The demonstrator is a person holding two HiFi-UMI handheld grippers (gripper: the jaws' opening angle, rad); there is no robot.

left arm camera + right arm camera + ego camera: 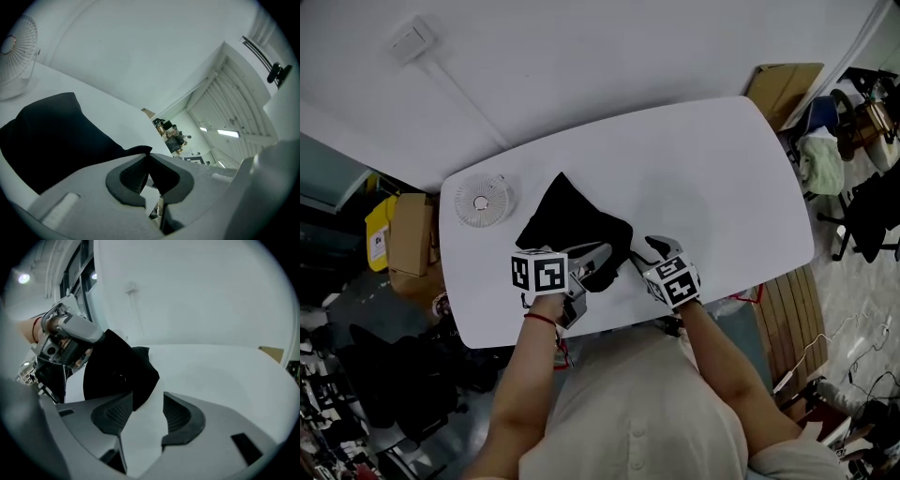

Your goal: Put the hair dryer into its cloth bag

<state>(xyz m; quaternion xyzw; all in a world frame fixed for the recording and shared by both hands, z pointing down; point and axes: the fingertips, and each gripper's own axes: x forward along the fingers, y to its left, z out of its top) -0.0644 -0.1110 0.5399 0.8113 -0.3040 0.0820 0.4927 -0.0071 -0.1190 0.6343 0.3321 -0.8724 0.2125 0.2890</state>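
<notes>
1. Black cloth bag (572, 225) lies crumpled near the front edge of the white oval table (712, 178). It looks soft, light and limp, so it will probably sag unless held at its hem. The hair dryer shows in no view and may be inside.
2. Grey two-jaw left gripper (147, 155): jaws together, pinching the bag's edge.
3. Grey two-jaw right gripper (147, 399): jaws apart and empty. The bag's corner just ahead is a likely second hold.
</notes>
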